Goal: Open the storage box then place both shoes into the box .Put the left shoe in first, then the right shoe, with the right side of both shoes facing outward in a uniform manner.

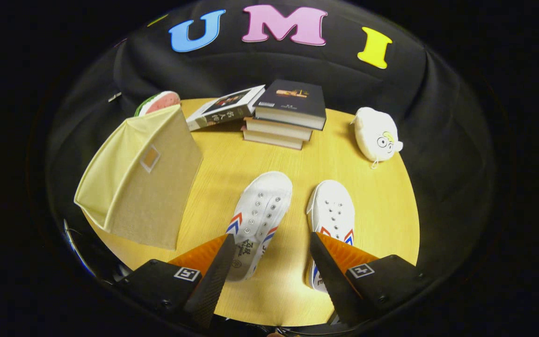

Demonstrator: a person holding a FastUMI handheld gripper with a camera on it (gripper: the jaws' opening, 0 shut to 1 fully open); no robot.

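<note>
Two white lace-less shoes with red-blue chevrons are seen at lower centre: left shoe [258,220] and right shoe [331,220], heels hidden behind the fingers. The gripper [272,262] is held open, empty. The yellow box [141,180] stands closed at left. Insole print is unreadable. Books [283,117] are stacked above.

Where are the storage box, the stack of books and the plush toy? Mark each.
storage box [150,187]: gripper view, on its beige front panel.
stack of books [290,100]: gripper view, on the top book's dark cover.
plush toy [375,133]: gripper view, on its white body.
</note>
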